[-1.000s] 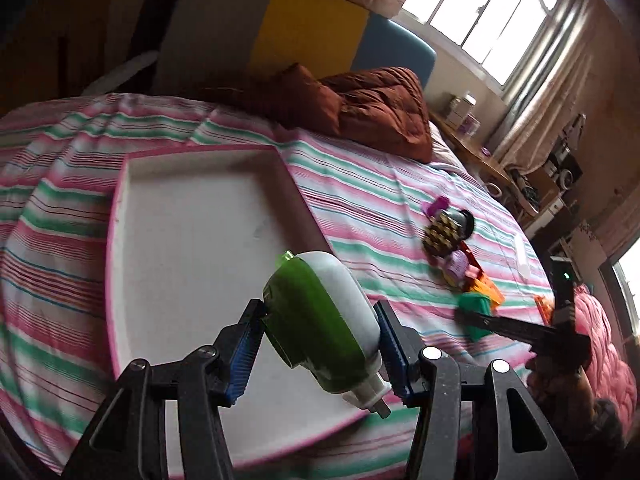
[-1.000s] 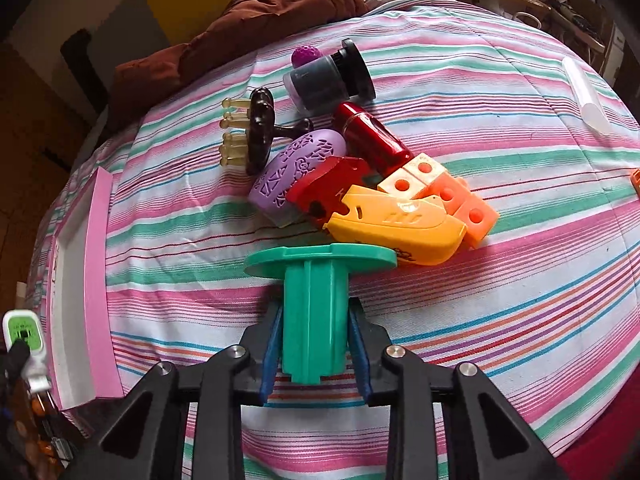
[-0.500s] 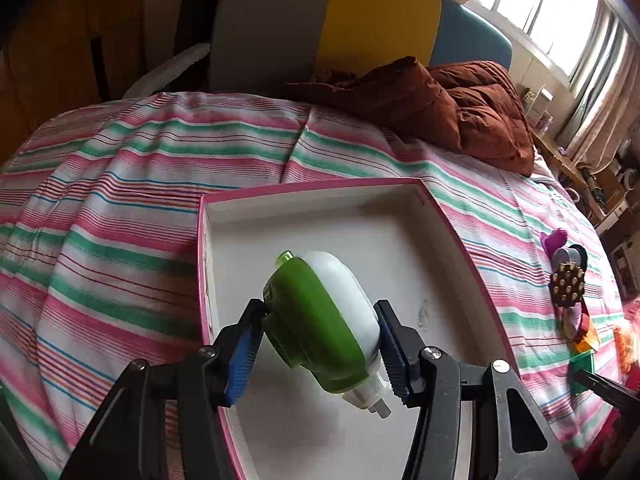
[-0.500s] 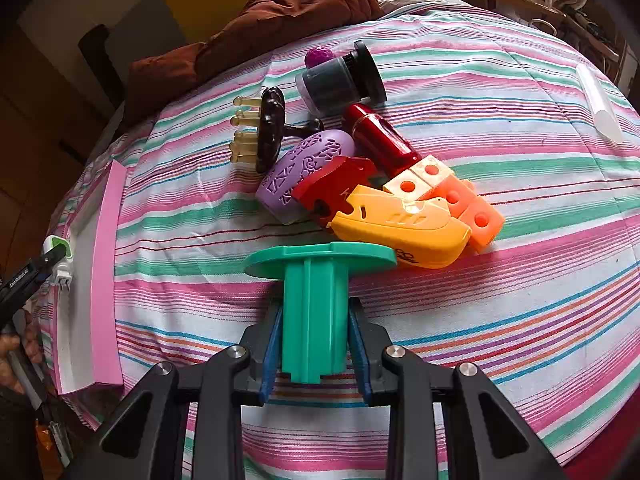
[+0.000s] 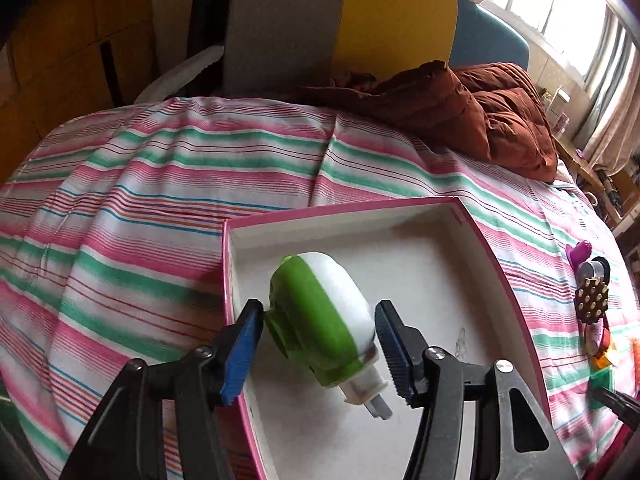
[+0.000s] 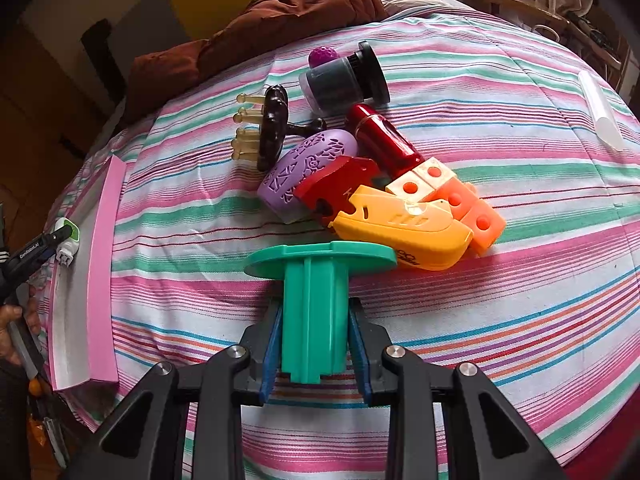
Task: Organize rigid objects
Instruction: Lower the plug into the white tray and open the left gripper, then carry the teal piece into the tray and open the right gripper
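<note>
Two tools noted: the left tool sits spread around a green-and-white plug-in device over the pink-rimmed tray, while the right tool clamps a teal spool above the striped bed.

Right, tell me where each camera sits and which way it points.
Left wrist: on the left claw, looking down its fingers into the pink tray; the green-and-white plug-in device sits between the pads.
Right wrist: on the right claw, facing the toy pile on the striped bedspread, clamping the teal spool.
Shared: tray, pile and device; the right view also shows the left claw.
</note>
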Tool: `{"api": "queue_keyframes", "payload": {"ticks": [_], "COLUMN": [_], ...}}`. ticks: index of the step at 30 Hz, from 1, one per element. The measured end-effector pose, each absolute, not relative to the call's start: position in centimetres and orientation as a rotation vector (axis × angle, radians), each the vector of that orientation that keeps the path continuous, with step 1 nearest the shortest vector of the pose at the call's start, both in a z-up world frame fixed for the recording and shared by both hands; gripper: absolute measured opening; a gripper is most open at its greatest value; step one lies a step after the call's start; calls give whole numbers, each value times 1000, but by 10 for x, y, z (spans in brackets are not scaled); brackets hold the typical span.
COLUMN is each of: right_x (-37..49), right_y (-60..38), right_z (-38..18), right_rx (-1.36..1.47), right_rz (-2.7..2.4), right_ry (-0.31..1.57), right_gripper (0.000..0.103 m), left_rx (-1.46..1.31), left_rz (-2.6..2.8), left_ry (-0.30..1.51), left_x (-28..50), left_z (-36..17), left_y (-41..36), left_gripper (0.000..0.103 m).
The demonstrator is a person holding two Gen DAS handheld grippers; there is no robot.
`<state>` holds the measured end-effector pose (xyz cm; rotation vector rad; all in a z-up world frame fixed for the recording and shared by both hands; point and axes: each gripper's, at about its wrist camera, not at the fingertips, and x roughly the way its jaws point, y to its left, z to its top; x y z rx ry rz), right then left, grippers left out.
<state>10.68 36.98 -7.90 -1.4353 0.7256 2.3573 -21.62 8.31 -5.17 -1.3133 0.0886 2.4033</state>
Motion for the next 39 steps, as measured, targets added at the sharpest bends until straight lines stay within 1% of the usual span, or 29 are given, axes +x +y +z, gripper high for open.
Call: {"api": "queue_keyframes", "payload": {"ticks": [1, 2, 10, 16, 19, 25, 33, 39], "right_x": [107, 106, 106, 103, 102, 105, 108, 107], "right_y": [370, 370, 365, 356, 351, 341, 329, 326], "right_z": [-79, -79, -80, -80, -80, -78, -80, -80], "right_rx": [-1434, -1432, -1426, -1435, -1438, -1454, -1447, -1443], "right_rz": [2356, 2355, 2366, 2379, 2382, 2405, 2425, 2436], "right_ry": [726, 730, 679, 564, 516, 475, 406, 377], "right_gripper": [30, 30, 30, 30, 30, 30, 30, 30], "left_rx": [-1302, -1284, -1217, -1196, -1197, -1171, -1148, -1162], "left_rz": [2412, 2427, 2503, 2536, 2550, 2544, 2550, 2546], "left_ry": [70, 54, -27, -69, -75, -43, 35, 41], "left_x": [-213, -209, -169, -114, -86, -45, -20, -15], "left_z": [-49, -46, -25, -17, -14, -8, -5, -8], "left_y": [80, 77, 53, 41, 43, 58, 72, 75], "left_gripper": [69, 72, 73, 73, 77, 81, 81, 81]}}
